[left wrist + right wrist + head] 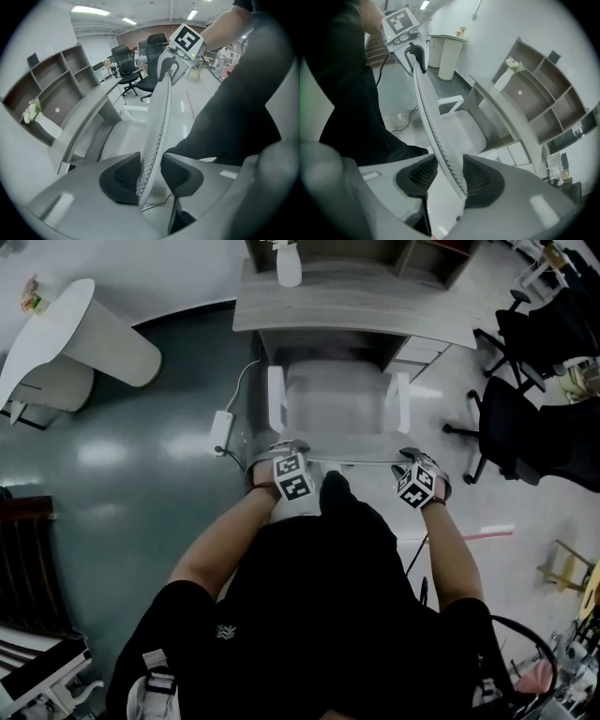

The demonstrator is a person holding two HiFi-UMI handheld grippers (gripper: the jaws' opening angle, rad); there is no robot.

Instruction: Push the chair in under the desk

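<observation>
We have the left tongs (279, 450) clamped on the top edge of the chair (333, 404), at the left corner of its backrest (157, 126). In the left gripper view the perforated white shell runs straight up between the two dark pads, which close on it from either side, so the opening is only as wide as the shell is thick. The right tongs (413, 459) grip the same top edge at the opposite corner. In the right gripper view the curved shell again fills the gap between the pads, and the left tongs show at the far end of the edge.

The chair stands directly ahead of both tongs. Its pale seat lies between them, with one white armrest (277, 399) just beyond the left tongs and the other (401, 401) just beyond the right. Further ahead is the bench (356, 310). The seat's front edge comes close to the bench's near edge, and most of the seat shows clear of it.

A white vase (289, 265) stands on the bench, ahead of the left tongs. A white cable with a plug block (221, 431) lies on the floor just left of the left tongs. A round white table (66, 334) stands well off to the left. Black office chairs (516, 418) stand to the right of the right tongs.
</observation>
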